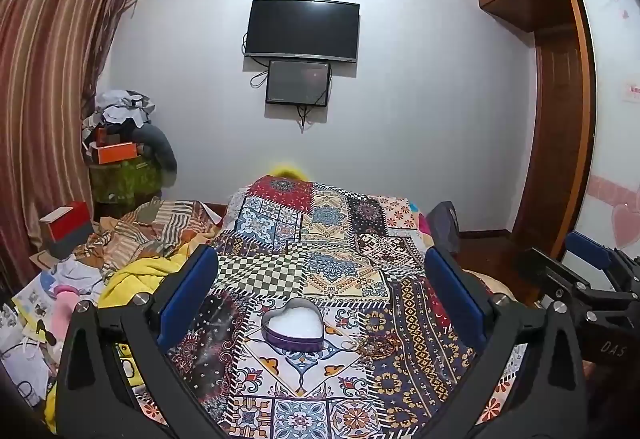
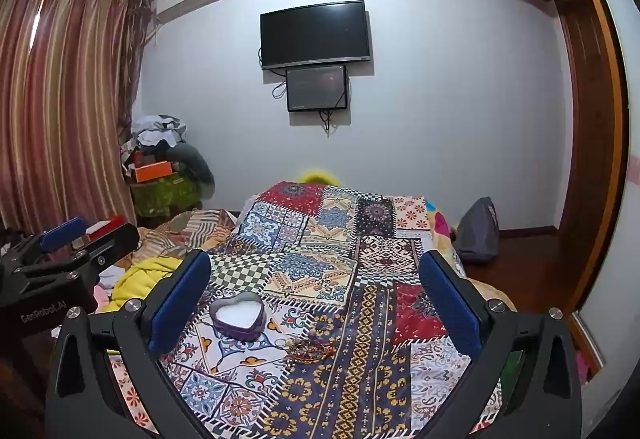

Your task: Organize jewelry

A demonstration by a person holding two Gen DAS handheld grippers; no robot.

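Both tools, left tool [image 1: 320, 291] and right tool [image 2: 316, 295], gape apart, empty. Low centre-frame, thin, light, slippery bangles [image 2: 310, 351] lie just beside the heart tin [image 2: 239, 316]; pinch across one rim.

Looks like somebody's bedroom at home: a bed [image 1: 320, 239] wearing a patchwork cover is sitting under a wall-mounted TV [image 1: 302, 29]. Striped curtains [image 1: 44, 99] are hanging left, with a wooden wardrobe [image 1: 536, 39] standing right.
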